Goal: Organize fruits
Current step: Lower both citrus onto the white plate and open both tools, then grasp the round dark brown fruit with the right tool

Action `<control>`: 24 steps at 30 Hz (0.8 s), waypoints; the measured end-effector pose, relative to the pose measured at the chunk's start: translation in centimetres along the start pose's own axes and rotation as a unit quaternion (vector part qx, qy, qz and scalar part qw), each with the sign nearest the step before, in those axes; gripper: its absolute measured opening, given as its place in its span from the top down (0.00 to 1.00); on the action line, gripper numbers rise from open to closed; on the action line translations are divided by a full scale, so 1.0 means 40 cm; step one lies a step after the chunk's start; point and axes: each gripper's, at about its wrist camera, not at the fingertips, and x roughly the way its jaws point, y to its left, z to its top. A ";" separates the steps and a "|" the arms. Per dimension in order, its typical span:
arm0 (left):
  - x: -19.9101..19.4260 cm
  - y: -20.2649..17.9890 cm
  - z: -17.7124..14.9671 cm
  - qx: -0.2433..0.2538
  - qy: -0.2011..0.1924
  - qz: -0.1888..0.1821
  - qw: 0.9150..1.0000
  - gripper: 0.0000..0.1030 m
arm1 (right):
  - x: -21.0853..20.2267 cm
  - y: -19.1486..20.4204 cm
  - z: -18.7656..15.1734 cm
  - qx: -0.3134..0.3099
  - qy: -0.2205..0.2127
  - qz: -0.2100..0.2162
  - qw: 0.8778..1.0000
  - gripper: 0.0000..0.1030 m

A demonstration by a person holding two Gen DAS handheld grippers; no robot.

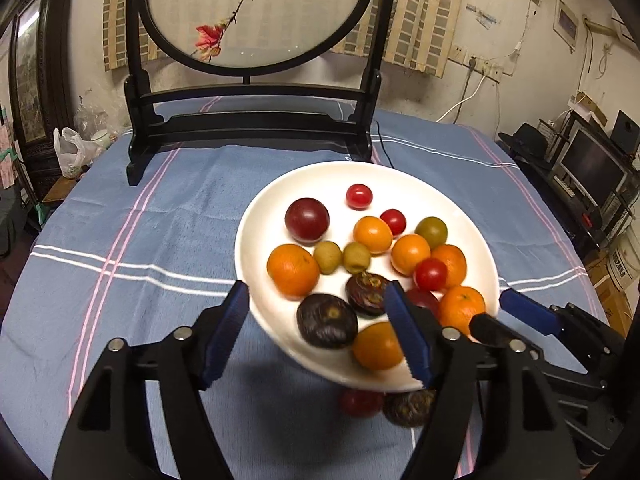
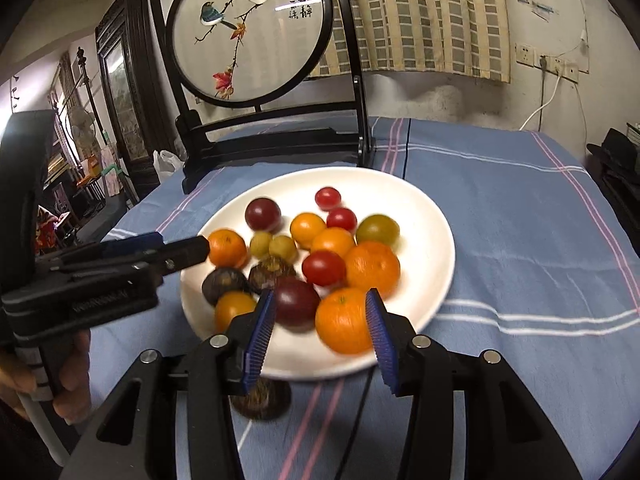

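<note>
A white plate (image 1: 400,180) (image 2: 424,240) on the blue cloth holds several oranges, cherry tomatoes, small green fruits, a dark plum and mangosteens. My left gripper (image 1: 320,322) (image 2: 180,244) hovers open over the plate's near left rim, with a mangosteen (image 1: 326,320) below the gap and untouched. My right gripper (image 2: 320,334) (image 1: 490,310) stands open at the near rim. A big orange (image 2: 344,320) lies on the plate beyond its gap, beside the plum (image 2: 296,304). A red tomato (image 1: 360,402) and another mangosteen (image 1: 408,408) (image 2: 260,400) lie on the cloth under the near rim.
A round embroidered screen on a black stand (image 1: 248,124) (image 2: 280,144) fills the table's back. A white plastic bag (image 1: 72,152) sits at the far left edge. A black cable (image 2: 360,412) runs over the cloth near me. A hand (image 2: 72,380) holds the left gripper.
</note>
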 end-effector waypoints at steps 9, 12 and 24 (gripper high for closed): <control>-0.050 0.011 -0.083 -0.012 0.003 0.004 1.000 0.21 | -0.029 0.064 -0.089 -0.057 0.044 0.015 0.997 0.51; -0.046 0.022 -0.113 -0.017 -0.001 0.005 1.000 0.20 | -0.022 0.094 -0.123 -0.081 0.063 0.014 0.995 0.51; -0.016 0.036 -0.145 0.020 -0.004 0.023 1.000 0.20 | 0.054 0.135 -0.132 -0.094 0.095 -0.011 0.991 0.51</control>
